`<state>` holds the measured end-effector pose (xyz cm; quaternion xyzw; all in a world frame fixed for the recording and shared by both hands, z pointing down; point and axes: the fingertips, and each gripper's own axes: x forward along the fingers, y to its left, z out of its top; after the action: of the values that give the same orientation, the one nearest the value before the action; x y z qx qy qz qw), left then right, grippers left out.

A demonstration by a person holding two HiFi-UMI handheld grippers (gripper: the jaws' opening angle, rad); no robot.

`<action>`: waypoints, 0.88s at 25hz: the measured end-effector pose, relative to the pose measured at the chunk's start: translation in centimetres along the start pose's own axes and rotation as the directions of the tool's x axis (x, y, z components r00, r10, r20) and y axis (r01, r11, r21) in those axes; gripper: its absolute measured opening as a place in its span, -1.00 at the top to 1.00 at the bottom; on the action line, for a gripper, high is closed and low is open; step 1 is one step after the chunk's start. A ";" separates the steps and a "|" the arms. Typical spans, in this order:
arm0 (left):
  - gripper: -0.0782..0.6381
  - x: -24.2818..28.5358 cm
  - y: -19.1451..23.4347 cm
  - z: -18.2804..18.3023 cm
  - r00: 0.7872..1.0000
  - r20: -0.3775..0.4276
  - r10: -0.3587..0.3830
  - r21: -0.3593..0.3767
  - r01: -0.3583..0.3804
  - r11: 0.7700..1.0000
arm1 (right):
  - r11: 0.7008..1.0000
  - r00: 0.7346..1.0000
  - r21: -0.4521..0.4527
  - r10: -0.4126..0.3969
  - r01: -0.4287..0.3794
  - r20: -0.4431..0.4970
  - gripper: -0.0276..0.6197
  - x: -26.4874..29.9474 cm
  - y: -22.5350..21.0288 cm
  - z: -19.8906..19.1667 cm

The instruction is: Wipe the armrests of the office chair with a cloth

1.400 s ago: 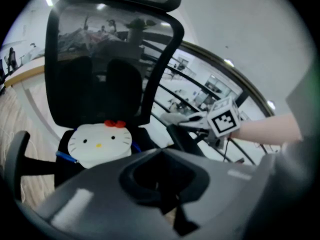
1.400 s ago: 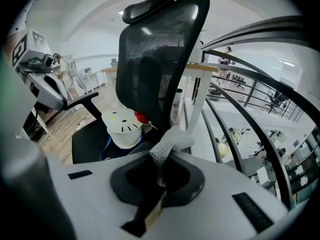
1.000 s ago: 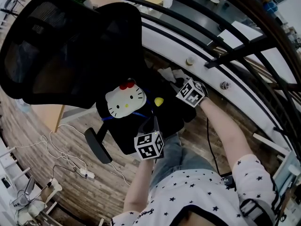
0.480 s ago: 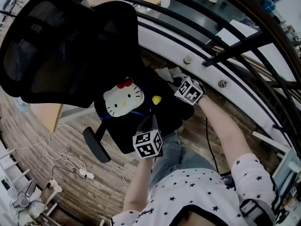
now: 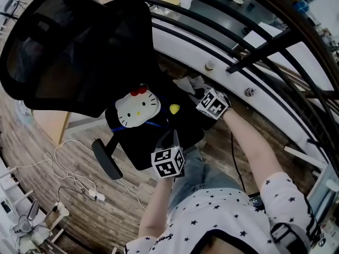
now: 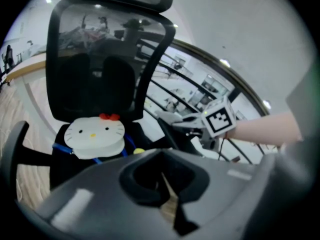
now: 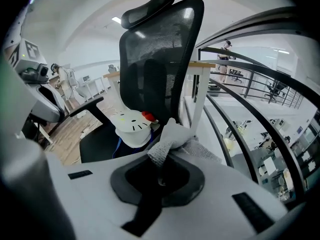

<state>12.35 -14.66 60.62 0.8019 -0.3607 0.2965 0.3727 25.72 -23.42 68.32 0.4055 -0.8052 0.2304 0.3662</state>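
Pinching cloth (image 7: 175, 134) in right gripper (image 7: 160, 159) over right armrest (image 6: 173, 134) for wiping; left gripper (image 6: 162, 181) closed, empty, parked near.

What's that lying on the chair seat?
A white cat-face cushion with a red bow rests on the seat, a blue cord coming from under it and a small yellow thing beside it. The cushion hides where the cord ends.

A black mesh-backed office chair (image 5: 69, 46) carries a white cat-face cushion with a red bow (image 5: 137, 106) at its seat's back edge. The right hand-held gripper (image 5: 198, 93) meets a crumpled white cloth (image 5: 186, 83) at the seat's right edge.
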 end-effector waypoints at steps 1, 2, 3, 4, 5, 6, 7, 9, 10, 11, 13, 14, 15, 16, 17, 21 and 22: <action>0.76 -0.1 -0.1 -0.2 1.000 0.001 -0.001 0.000 0.001 1.000 | 1.000 1.000 0.004 0.000 0.000 -0.002 0.83 -0.1 0.2 -0.2; 0.76 -0.2 -0.2 -0.3 1.000 0.002 -0.002 0.001 0.002 1.000 | 1.000 1.000 0.005 0.000 0.000 -0.005 0.83 -0.3 0.4 -0.5; 0.76 -0.2 -0.3 -0.4 1.000 0.004 -0.001 0.003 0.001 1.000 | 1.000 1.000 0.003 -0.002 0.002 -0.008 0.83 -0.4 0.5 -0.8; 0.76 -0.3 -0.4 -0.5 1.000 0.006 -0.001 0.004 0.000 1.000 | 1.000 1.000 0.000 -0.006 0.006 -0.013 0.83 -0.6 0.6 -1.0; 0.76 -0.4 -0.4 -0.6 1.000 0.008 0.000 0.004 0.000 1.000 | 1.000 1.000 -0.002 -0.009 0.009 -0.014 0.82 -0.6 0.7 -1.3; 0.76 -0.6 -0.4 -0.7 1.000 0.009 0.001 0.003 -0.001 1.000 | 1.000 1.000 0.001 -0.012 0.012 -0.010 0.83 -0.5 0.8 -1.6; 0.76 -0.7 -0.4 -0.8 1.000 0.010 0.002 0.002 -0.002 1.000 | 1.000 1.000 0.006 -0.015 0.015 -0.003 0.83 -0.4 1.0 -1.9; 0.76 -0.9 -0.4 -1.1 1.000 0.011 0.003 0.002 -0.003 1.000 | 1.000 1.000 0.006 -0.015 0.015 0.008 0.82 -0.5 1.3 -2.1; 0.76 -1.0 -0.4 -1.3 1.000 0.011 0.003 0.003 -0.003 1.000 | 1.000 1.000 0.002 -0.012 0.012 0.007 0.83 -0.7 1.5 -2.1; 0.76 -1.1 -0.5 -1.5 1.000 0.011 0.003 0.004 -0.003 1.000 | 1.000 1.000 -0.005 -0.008 0.008 -0.002 0.83 -0.9 1.7 -2.2; 0.76 -1.3 -0.7 -1.9 1.000 0.011 0.002 0.004 -0.002 1.000 | 1.000 1.000 -0.022 0.000 0.000 -0.020 0.83 -1.2 2.1 -2.7; 0.76 -1.3 -0.8 -2.1 1.000 0.011 0.002 0.003 -0.002 1.000 | 1.000 1.000 -0.027 0.001 -0.001 -0.024 0.83 -1.4 2.3 -2.9; 0.76 -1.4 -0.9 -2.3 1.000 0.010 0.002 0.003 -0.002 1.000 | 1.000 1.000 -0.028 0.001 -0.002 -0.029 0.83 -1.6 2.5 -3.0; 0.76 -1.4 -1.0 -2.5 1.000 0.010 0.001 0.004 -0.001 1.000 | 1.000 0.999 -0.027 0.002 -0.003 -0.033 0.83 -1.8 2.8 -3.2; 0.76 -1.5 -1.1 -2.7 1.000 0.010 -0.001 0.005 0.001 1.000 | 1.000 0.999 -0.025 0.004 -0.005 -0.034 0.83 -1.9 3.0 -3.5; 0.76 -1.8 -1.9 -2.9 1.000 0.016 -0.010 0.013 0.010 1.000 | 1.000 0.999 -0.021 0.008 -0.009 -0.036 0.83 -2.4 3.7 -4.6; 0.76 -1.9 -2.0 -2.9 1.000 0.018 -0.012 0.014 0.011 1.000 | 1.000 0.999 -0.021 0.008 -0.009 -0.031 0.83 -2.5 3.9 -4.7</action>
<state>12.31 -10.69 60.05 0.8092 -0.3573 0.2898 0.3655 25.44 -16.90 69.06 0.3944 -0.8037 0.2296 0.3818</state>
